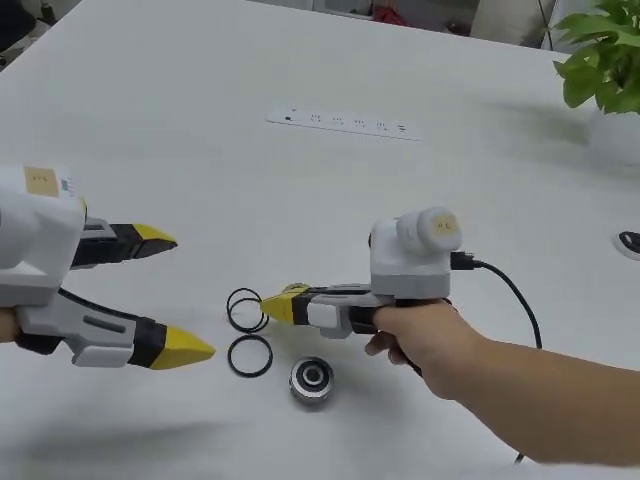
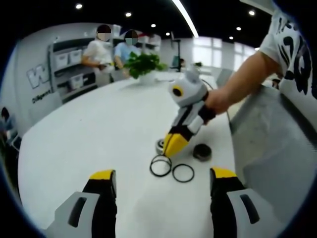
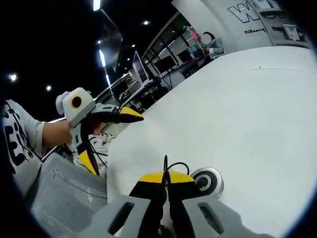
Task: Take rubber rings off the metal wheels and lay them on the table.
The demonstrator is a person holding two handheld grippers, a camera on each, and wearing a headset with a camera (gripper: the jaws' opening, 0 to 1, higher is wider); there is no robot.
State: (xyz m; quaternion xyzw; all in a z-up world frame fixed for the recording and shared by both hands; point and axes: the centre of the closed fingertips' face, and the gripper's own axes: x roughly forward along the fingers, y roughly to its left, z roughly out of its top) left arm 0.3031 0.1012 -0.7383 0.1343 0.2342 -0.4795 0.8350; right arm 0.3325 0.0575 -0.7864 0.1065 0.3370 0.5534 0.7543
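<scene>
Jaws of the right gripper (image 1: pixel 272 305) are clenched on the edge of one rubber ring (image 1: pixel 245 310). Jaws of the left gripper (image 1: pixel 182 294) stand wide apart above the worktop (image 1: pixel 300 190), gripping nothing.

Rings: two. The second ring (image 1: pixel 250 356) lies flat at 6 o'clock of the first.

Metal wheels: two. The near wheel (image 1: pixel 312 380) sits at 4 o'clock of the second ring. The far wheel (image 2: pixel 159 145) is partly hidden behind the right gripper's tip.
</scene>
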